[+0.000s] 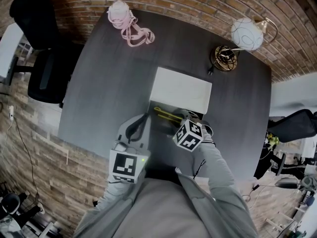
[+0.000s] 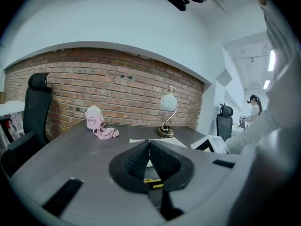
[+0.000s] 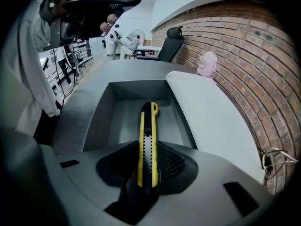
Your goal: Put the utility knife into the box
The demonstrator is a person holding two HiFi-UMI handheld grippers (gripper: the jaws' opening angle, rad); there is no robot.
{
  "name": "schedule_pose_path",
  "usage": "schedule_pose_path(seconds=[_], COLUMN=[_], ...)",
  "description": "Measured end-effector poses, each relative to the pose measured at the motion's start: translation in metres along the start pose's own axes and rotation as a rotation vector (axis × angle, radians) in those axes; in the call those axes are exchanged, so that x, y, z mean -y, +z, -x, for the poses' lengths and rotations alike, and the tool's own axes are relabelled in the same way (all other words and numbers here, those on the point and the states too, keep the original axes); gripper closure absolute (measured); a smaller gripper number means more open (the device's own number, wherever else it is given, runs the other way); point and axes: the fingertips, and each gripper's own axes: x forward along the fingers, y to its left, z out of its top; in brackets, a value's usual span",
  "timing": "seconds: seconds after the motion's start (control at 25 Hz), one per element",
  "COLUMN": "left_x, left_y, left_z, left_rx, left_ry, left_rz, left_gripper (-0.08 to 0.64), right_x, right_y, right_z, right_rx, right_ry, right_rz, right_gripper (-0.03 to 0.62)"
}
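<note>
Right gripper view settles it: the right claw (image 3: 149, 149) is pinching the utility knife (image 3: 147, 121) by its back half. The yellow-and-black body points straight ahead over the open grey box (image 3: 98, 114). I can't tell whether the knife's front end touches the box floor. The box's white lid (image 3: 207, 112) lies folded open, on the side of the box nearer the brick wall (image 3: 263, 55).

The left claw (image 2: 149, 145) is pressed together with nothing gripped. It is held low at the near edge of the dark surface (image 1: 109, 83), just left of the box, its tips turned toward it.

At the far edge of the surface, well apart from the box, sits a pink pouch (image 1: 120, 13) with its strap trailing. A globe lamp (image 1: 246, 33) on a gold base stands at the far right corner. A black office chair (image 1: 42, 48) stands off the left side.
</note>
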Motion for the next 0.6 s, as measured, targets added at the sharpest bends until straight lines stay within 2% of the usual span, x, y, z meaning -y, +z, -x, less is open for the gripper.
schedule_pose_path(seconds=[0.36,0.6], left_x=[-0.0007,-0.0010], left_y=[0.0022,0.0017], left_z=[0.0006,0.0020], left_rx=[0.005,0.002], left_ry=[-0.002,0.005], left_rz=[-0.004,0.021], left_gripper=[0.540,0.540], right_x=[0.0011,0.0008], right_y=[-0.0012,-0.0016], right_z=[-0.0002,-0.0010], right_rx=[0.009,0.014], right_ry=[0.022,0.034], right_rz=[-0.041,-0.063], right_gripper=[0.465,0.465])
